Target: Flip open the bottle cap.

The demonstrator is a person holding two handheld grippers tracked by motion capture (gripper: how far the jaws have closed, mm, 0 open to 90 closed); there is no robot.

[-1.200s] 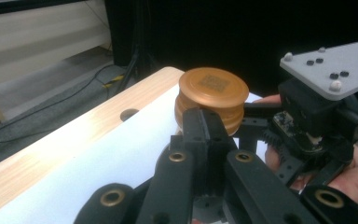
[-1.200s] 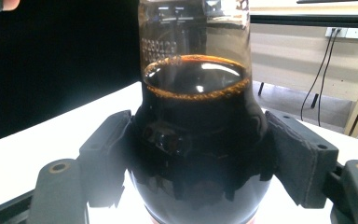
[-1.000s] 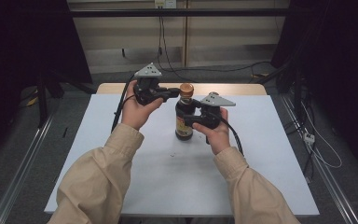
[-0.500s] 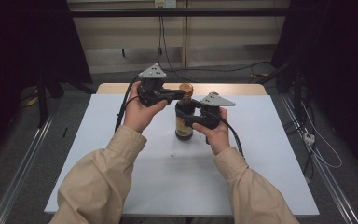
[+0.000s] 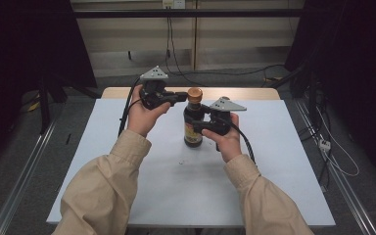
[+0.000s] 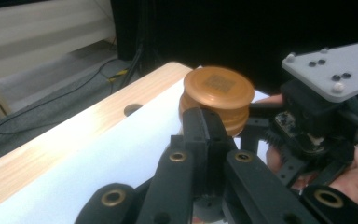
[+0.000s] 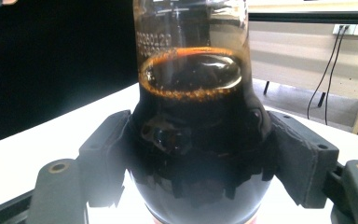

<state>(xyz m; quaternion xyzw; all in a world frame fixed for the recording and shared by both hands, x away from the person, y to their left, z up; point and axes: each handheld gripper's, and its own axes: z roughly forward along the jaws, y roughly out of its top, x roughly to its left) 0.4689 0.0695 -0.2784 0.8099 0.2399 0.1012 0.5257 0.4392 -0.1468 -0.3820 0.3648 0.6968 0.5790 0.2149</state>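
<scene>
White table point(image 5: 274, 161), black cables point(image 5: 176, 54) on floor behind.

Printed code: a row of pale dotted digits is seen on the clear glass neck of the dark-sauce bottle point(image 7: 191, 121), above the liquid line; the digits cannot be made out with certainty.
Cap mark: a small embossed square grid is carried on the round orange-brown cap point(image 6: 218, 91); no letters are legible.

Bottle upright on the table, between two grippers

The bottle point(image 5: 194, 122) stands mid-table point(image 5: 127, 161); left gripper point(image 5: 180, 96) at its cap point(image 5: 194, 94), right gripper point(image 5: 199, 127) against its body.
</scene>
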